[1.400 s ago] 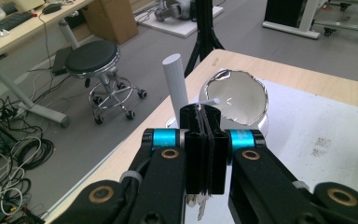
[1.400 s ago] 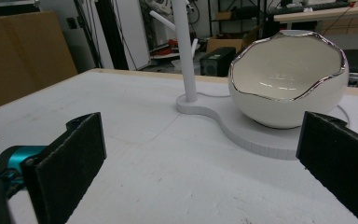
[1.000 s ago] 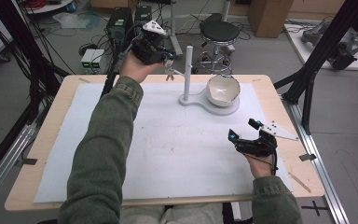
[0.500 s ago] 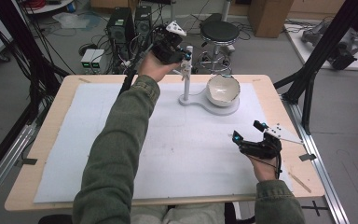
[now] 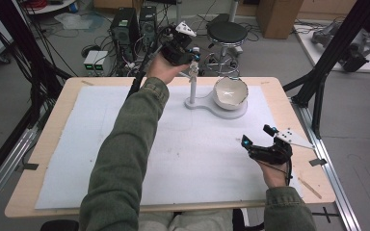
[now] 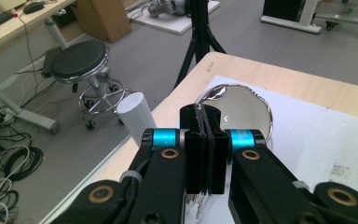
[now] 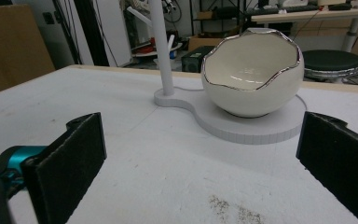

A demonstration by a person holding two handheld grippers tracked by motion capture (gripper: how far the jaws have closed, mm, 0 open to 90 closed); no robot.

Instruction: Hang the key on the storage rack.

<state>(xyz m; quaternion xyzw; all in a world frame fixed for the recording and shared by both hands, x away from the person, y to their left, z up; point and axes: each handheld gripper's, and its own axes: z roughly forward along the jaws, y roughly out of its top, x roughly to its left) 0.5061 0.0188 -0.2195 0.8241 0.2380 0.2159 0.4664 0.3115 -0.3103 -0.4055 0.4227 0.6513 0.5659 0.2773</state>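
A white stand [image 5: 207, 102] at the table's far middle has a round base, an upright post [image 5: 191, 82] and an eggshell-shaped white bowl [image 5: 230, 91] with a silver rim. My left gripper [image 5: 192, 55] is held high beside the post's top, jaws shut. In the left gripper view the shut gripper [image 6: 204, 112] points over the post top [image 6: 135, 112] and the bowl [image 6: 247, 107]; small metal bits [image 6: 196, 212] hang under the jaws, too small to identify. My right gripper [image 5: 257, 135] is low at the near right, open and empty. It [image 7: 205, 144] faces the bowl [image 7: 251, 79] and post [image 7: 161, 46].
A white mat [image 5: 188, 154] covers most of the wooden table [image 5: 58, 120]. Dark grit [image 7: 233, 210] lies on the mat in front of the right gripper. Beyond the far edge stand a black stool [image 5: 226, 31] and computer towers [image 5: 130, 24]. Black frame legs [image 5: 318, 91] rise at the right.
The left gripper has travelled right, from left of the post to right beside its top. The right gripper has shifted slightly right and stays open.
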